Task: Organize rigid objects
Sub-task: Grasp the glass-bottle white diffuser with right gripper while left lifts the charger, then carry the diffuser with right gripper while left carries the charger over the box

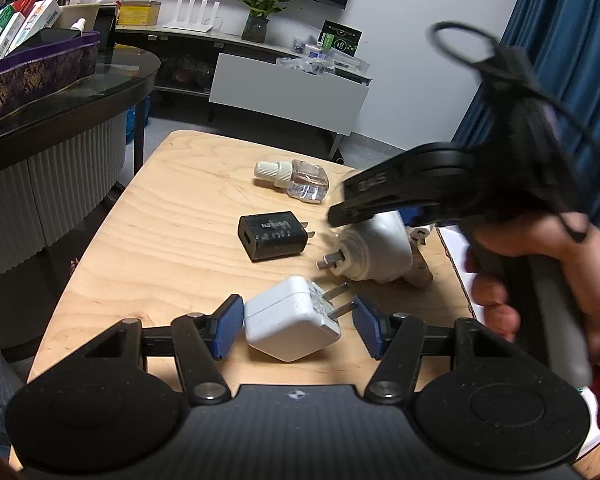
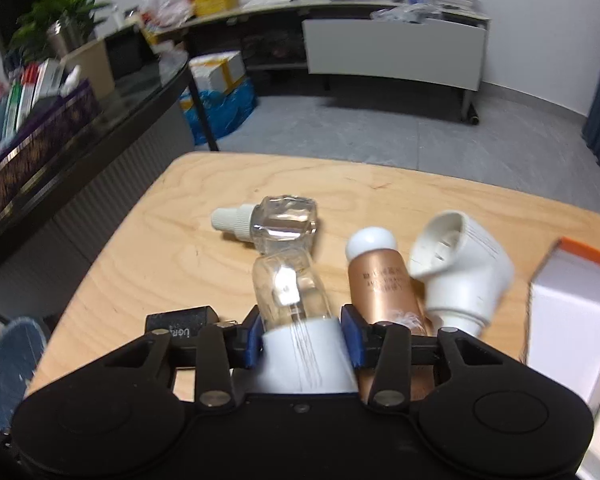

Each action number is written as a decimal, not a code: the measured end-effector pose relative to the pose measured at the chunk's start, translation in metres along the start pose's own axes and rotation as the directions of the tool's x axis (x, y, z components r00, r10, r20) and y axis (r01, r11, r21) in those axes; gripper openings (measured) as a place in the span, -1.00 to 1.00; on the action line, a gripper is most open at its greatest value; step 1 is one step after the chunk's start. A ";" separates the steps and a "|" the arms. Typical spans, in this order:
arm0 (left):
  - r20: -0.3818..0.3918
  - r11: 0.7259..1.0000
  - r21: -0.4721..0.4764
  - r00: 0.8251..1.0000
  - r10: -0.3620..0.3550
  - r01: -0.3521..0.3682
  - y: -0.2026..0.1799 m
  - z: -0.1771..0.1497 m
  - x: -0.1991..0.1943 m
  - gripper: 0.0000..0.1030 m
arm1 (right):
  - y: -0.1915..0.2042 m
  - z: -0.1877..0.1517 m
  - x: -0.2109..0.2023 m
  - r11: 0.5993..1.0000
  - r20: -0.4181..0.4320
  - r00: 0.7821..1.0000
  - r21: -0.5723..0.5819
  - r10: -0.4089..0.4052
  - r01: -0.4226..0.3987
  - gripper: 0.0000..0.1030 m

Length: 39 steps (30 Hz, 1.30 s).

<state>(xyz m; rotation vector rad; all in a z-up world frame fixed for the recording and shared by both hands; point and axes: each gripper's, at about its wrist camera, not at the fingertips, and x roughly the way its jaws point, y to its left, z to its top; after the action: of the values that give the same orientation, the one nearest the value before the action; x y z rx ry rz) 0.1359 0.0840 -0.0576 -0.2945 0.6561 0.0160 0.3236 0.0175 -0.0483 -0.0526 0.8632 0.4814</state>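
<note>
In the left wrist view a white square charger (image 1: 290,320) lies on the wooden table (image 1: 180,216) between the blue pads of my left gripper (image 1: 298,326). One pad touches its body, the other its prongs. In the right wrist view my right gripper (image 2: 302,340) is shut on the white cap of a clear bottle (image 2: 288,288) that points away from me. Beside it lie a rose-gold bottle (image 2: 380,288) and a white round plug unit (image 2: 464,272). A second clear bottle (image 2: 278,220) lies further back, and a black charger (image 1: 272,236) lies mid-table.
A white box with an orange edge (image 2: 572,308) stands at the table's right side. A dark glass-topped table (image 1: 60,96) with a patterned tray of boxes stands to the left. A low white cabinet (image 2: 392,52) is at the back wall. A blue curtain (image 1: 572,40) hangs at the right.
</note>
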 end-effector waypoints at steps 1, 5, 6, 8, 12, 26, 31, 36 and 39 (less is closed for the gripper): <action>-0.001 1.000 0.000 1.000 0.001 -0.001 -0.001 0.000 -0.001 0.18 | -0.001 -0.002 -0.009 1.000 0.018 1.000 0.001 0.002 -0.002 -0.04; 0.003 1.000 0.000 1.000 0.000 0.000 -0.002 0.000 -0.003 0.18 | -0.006 -0.011 -0.045 1.000 0.076 0.997 0.007 0.010 -0.010 -0.06; 0.007 1.000 0.001 1.000 -0.001 0.001 -0.003 0.000 -0.005 0.18 | -0.008 -0.013 -0.055 1.000 0.093 0.996 0.010 0.008 -0.008 -0.06; 0.014 1.000 0.004 1.000 -0.001 0.001 -0.005 0.001 -0.008 0.18 | -0.014 -0.019 -0.073 1.000 0.120 0.993 0.020 0.000 -0.002 -0.06; 0.024 1.000 0.008 1.000 -0.015 0.015 -0.011 0.002 -0.016 0.18 | -0.026 -0.031 -0.113 0.999 0.179 0.984 0.044 -0.020 0.012 -0.06; 0.029 0.976 0.157 0.987 -0.157 0.151 -0.086 0.000 -0.036 0.18 | -0.089 -0.103 -0.224 0.963 0.273 0.929 0.175 -0.249 0.206 -0.06; -0.002 0.954 0.209 0.976 -0.217 0.213 -0.123 -0.002 -0.029 0.18 | -0.116 -0.130 -0.248 0.930 0.267 0.903 0.244 -0.337 0.275 -0.06; -0.021 0.929 0.252 0.961 -0.275 0.271 -0.158 -0.002 -0.023 0.18 | -0.137 -0.149 -0.265 0.905 0.261 0.887 0.304 -0.380 0.298 -0.06; -0.025 0.918 0.271 0.956 -0.293 0.289 -0.174 -0.002 -0.020 0.18 | -0.142 -0.159 -0.271 0.896 0.261 0.878 0.308 -0.402 0.319 -0.06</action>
<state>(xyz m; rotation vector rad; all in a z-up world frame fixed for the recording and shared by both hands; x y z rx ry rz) 0.1368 -0.0818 -0.0011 -0.1230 0.5848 -0.3560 0.1215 -0.2516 0.0271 0.0982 0.5702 0.0146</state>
